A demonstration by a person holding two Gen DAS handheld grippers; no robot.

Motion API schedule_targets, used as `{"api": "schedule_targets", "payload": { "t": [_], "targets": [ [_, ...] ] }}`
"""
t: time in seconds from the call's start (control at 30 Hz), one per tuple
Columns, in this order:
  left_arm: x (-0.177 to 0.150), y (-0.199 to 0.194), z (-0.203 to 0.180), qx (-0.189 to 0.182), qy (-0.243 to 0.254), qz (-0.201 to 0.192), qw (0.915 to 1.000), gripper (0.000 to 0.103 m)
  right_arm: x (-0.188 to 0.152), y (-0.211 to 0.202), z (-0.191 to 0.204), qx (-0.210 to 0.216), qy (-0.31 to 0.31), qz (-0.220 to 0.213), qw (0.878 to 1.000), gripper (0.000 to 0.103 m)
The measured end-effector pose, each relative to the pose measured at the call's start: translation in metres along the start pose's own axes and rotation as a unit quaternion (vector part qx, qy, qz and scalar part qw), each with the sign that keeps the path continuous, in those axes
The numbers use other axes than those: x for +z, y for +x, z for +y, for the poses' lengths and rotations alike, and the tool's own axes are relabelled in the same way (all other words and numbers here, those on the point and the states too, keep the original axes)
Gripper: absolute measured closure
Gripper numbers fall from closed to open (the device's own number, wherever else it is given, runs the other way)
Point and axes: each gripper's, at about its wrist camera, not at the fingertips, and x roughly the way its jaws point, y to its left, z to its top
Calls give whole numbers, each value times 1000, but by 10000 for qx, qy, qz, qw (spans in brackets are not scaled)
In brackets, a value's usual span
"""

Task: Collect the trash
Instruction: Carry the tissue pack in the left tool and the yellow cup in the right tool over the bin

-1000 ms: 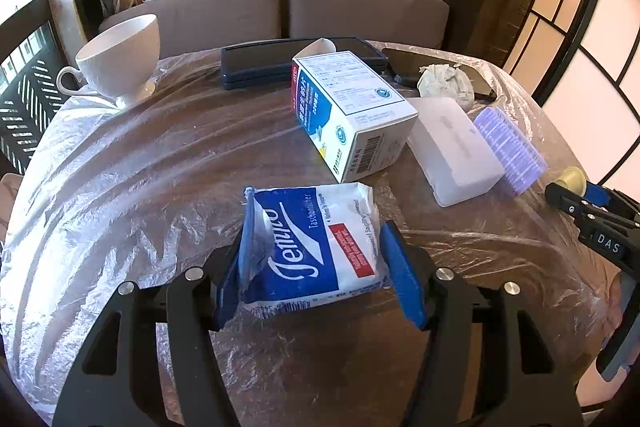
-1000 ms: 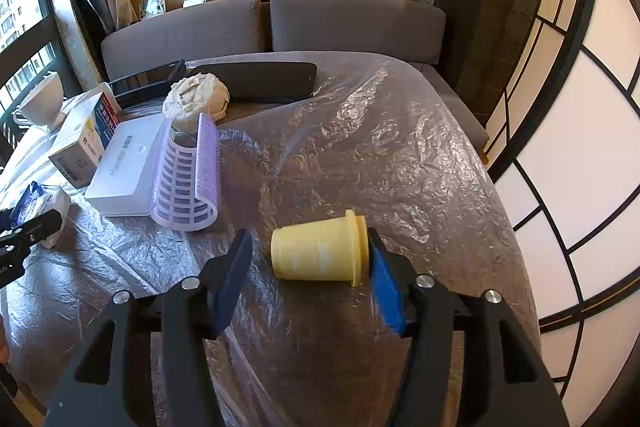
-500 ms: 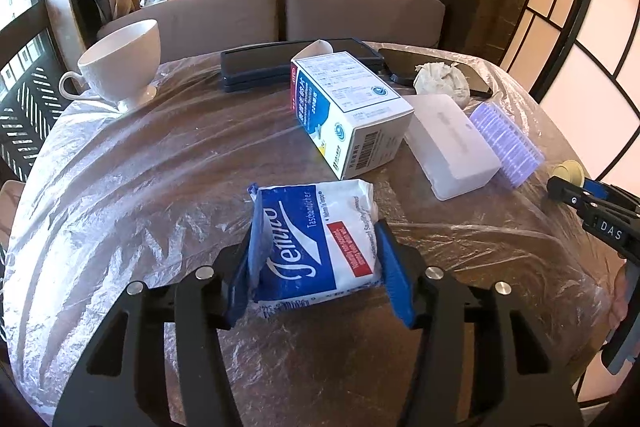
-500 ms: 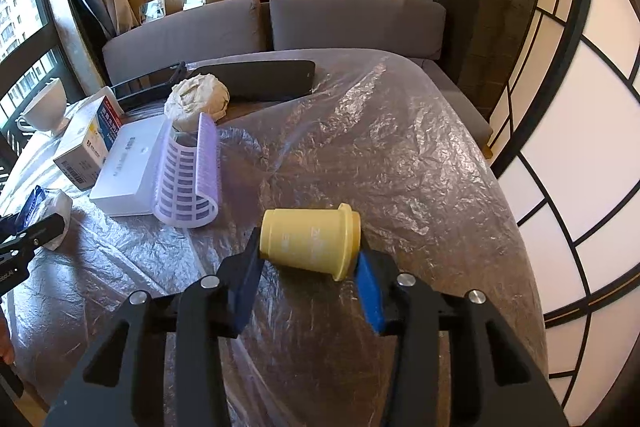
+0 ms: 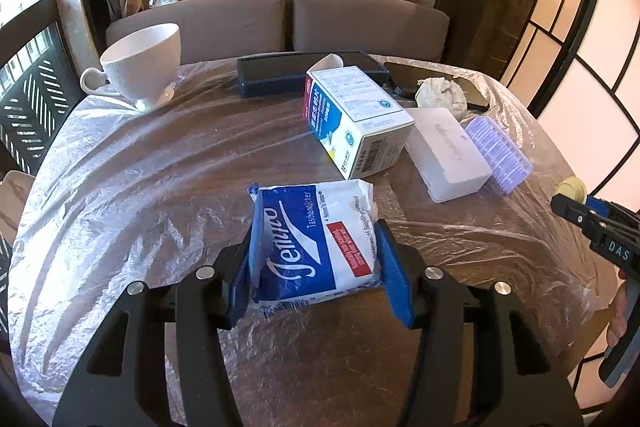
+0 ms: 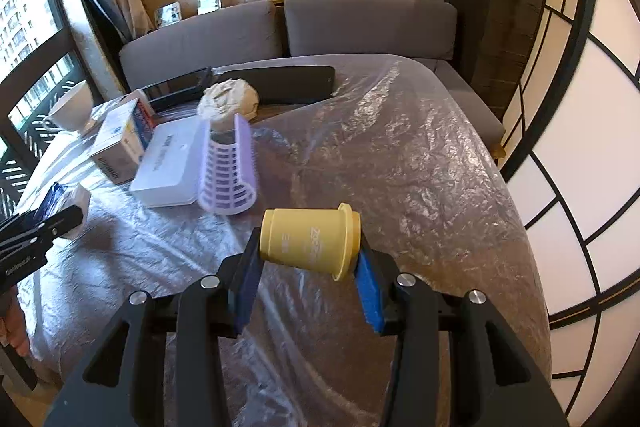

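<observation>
- The blue-and-white tissue pack [image 5: 316, 247] sits near the desk's front edge, squeezed between the blue pads of the left hand-held gripper [image 5: 318, 267].
- The yellow cup [image 6: 310, 241] lies on its side, pinched end to end by the right hand-held gripper [image 6: 308, 265], near the desk's right edge.
- A white carton [image 5: 358, 121], white box [image 5: 448, 153], lilac roller [image 6: 230, 167] and crumpled paper ball [image 6: 228, 101] crowd the middle of the desk [image 5: 140, 167].
- The plastic-covered surface stretches unoccupied between the tissue pack and the white teacup [image 5: 140, 65].
</observation>
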Motion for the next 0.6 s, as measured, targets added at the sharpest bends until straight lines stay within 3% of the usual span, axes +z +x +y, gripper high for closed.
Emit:
{"api": "schedule_targets", "payload": {
  "t": [0.6],
  "targets": [
    [-30, -32, -18, -191, 50, 140, 9997, 47, -35, -33, 42, 712, -369, 200, 9966, 60]
  ]
}}
